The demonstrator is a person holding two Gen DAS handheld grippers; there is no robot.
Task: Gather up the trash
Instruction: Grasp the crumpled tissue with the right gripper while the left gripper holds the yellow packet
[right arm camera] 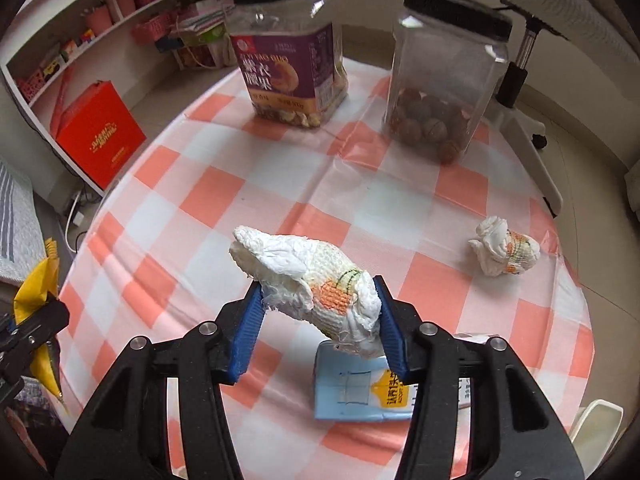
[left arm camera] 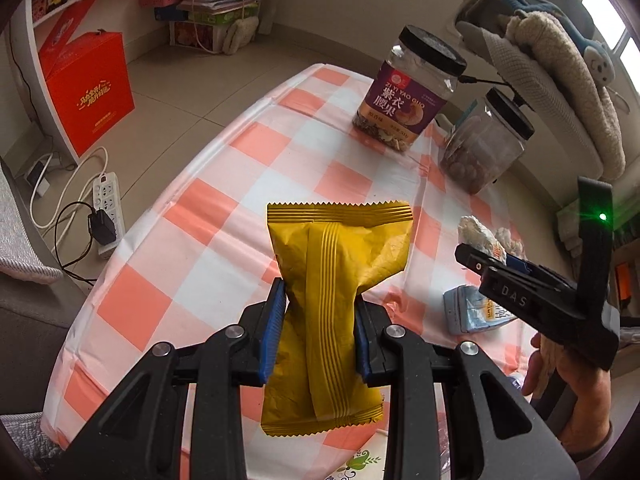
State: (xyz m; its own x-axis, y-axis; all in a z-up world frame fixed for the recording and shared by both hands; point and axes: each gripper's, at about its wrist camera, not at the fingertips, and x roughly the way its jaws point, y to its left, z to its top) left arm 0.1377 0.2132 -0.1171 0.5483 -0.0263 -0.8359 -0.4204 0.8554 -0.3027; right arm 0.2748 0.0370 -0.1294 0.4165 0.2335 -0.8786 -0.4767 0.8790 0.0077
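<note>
My left gripper (left arm camera: 320, 304) is shut on a yellow snack wrapper (left arm camera: 340, 256) and holds it above the checked tablecloth (left arm camera: 224, 200). My right gripper (right arm camera: 316, 296) is shut on a crumpled white tissue (right arm camera: 304, 276) with an orange print, held above the table. The right gripper also shows in the left wrist view (left arm camera: 480, 260) at the right, tissue in it. A second crumpled tissue (right arm camera: 504, 252) lies on the cloth at the right. A flattened light-blue carton (right arm camera: 356, 388) lies just under the right gripper. The yellow wrapper shows at the left edge of the right wrist view (right arm camera: 36, 284).
Two black-lidded clear jars stand at the table's far side: one with a purple label (right arm camera: 288, 64), one holding round nuts (right arm camera: 440, 80). A red box (left arm camera: 88, 92) and a power strip (left arm camera: 106, 200) sit on the floor left. A chair base (right arm camera: 524, 120) stands at the far right.
</note>
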